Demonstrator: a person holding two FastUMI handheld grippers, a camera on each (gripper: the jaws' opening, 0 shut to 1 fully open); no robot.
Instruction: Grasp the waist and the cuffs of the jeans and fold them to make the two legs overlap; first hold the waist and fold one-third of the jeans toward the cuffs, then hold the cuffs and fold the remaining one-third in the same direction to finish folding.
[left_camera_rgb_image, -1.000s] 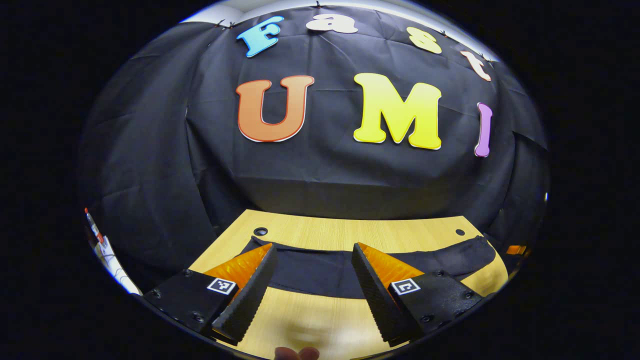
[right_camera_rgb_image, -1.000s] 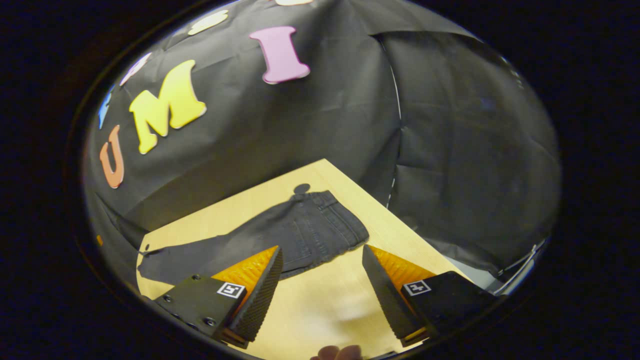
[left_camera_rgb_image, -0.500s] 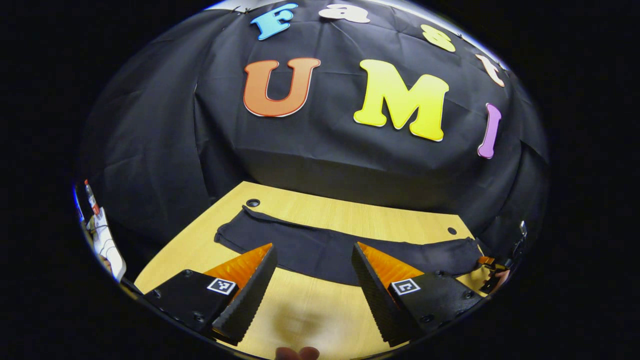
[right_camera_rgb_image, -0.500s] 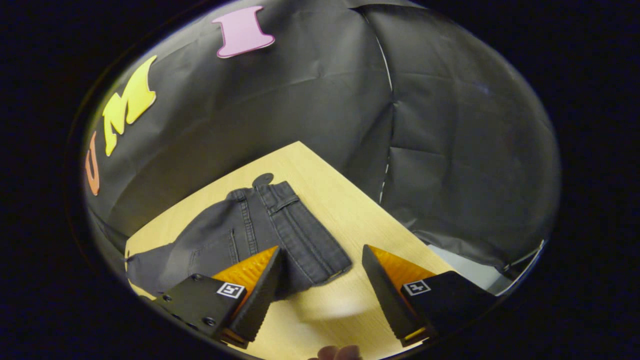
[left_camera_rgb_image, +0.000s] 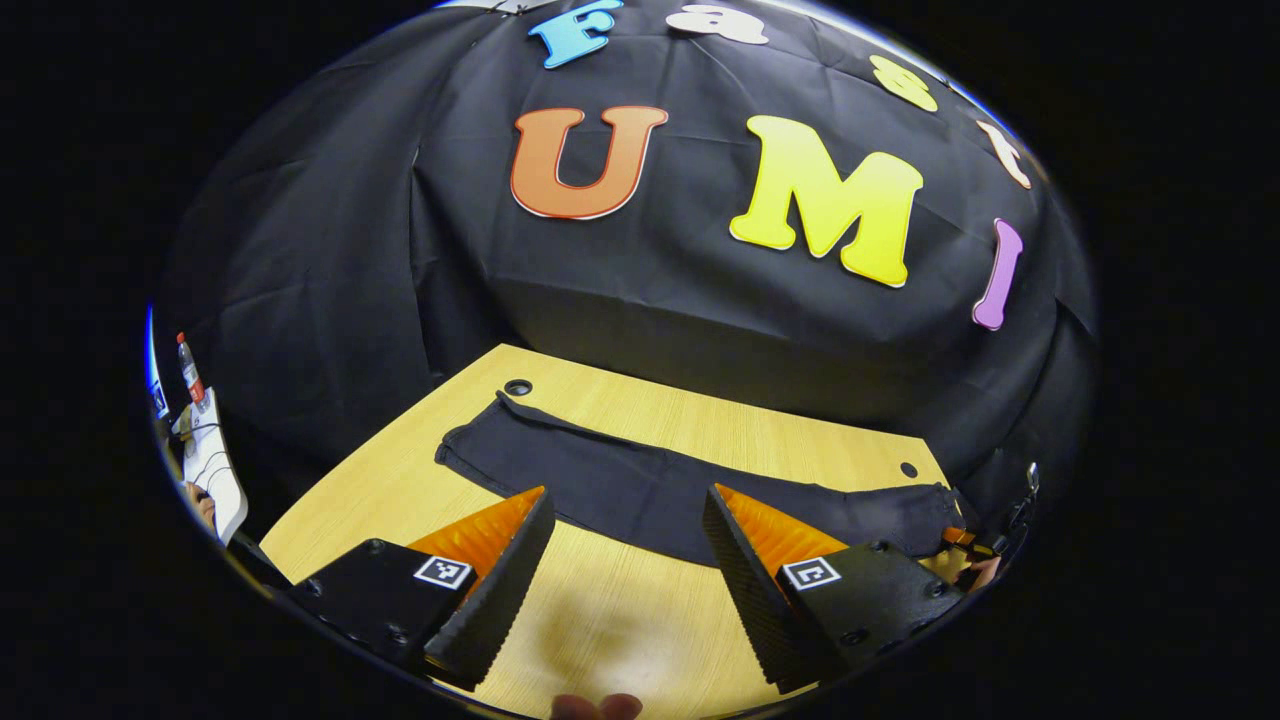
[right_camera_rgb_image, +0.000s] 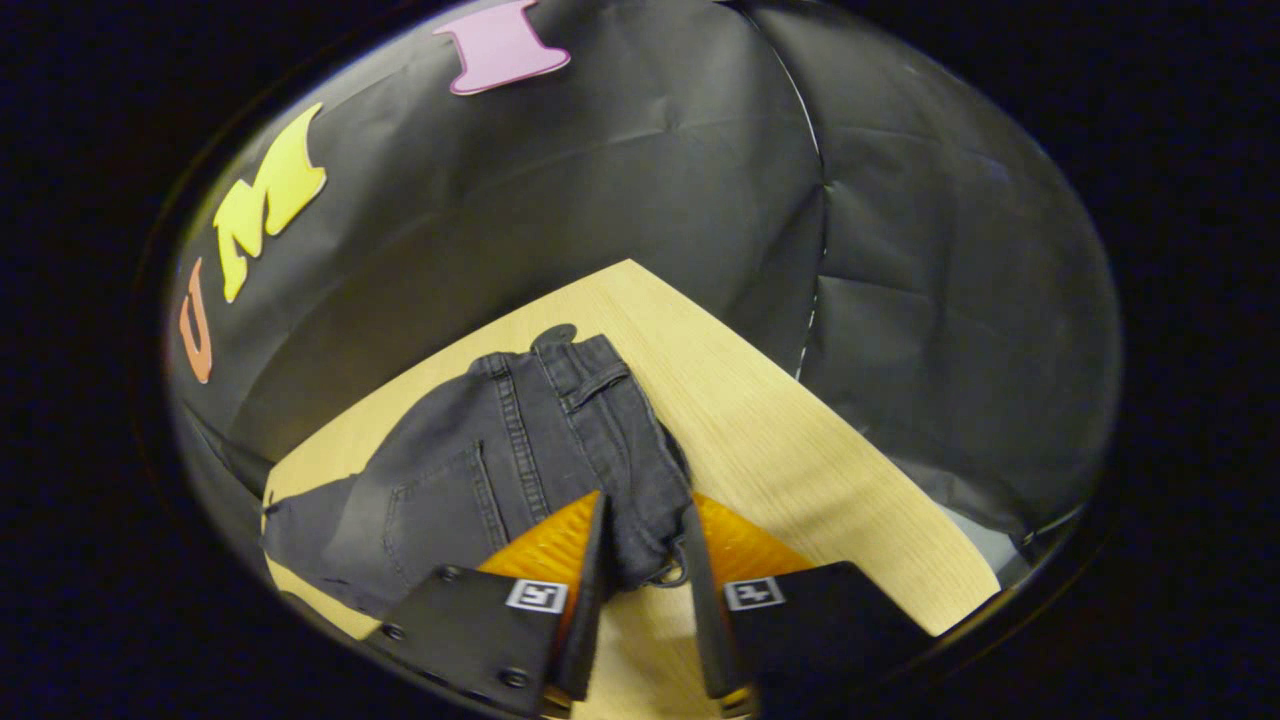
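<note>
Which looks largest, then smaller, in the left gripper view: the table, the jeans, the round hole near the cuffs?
1. Table, the largest.
2. Jeans, a long dark strip across it.
3. Round hole, by far the smallest.
The fisheye lens bends shapes, yet the order is plain.

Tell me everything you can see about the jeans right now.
The jeans are dark, charcoal-looking denim with visible seams, a back pocket and belt loops. They lie flat and stretched out lengthwise on the light wooden table, still unfolded. In the left gripper view the legs run across the table toward the cuff end. In the right gripper view, the right gripper has its fingers closed on the near corner of the waist. The left gripper is open, short of the legs, not touching.
</note>
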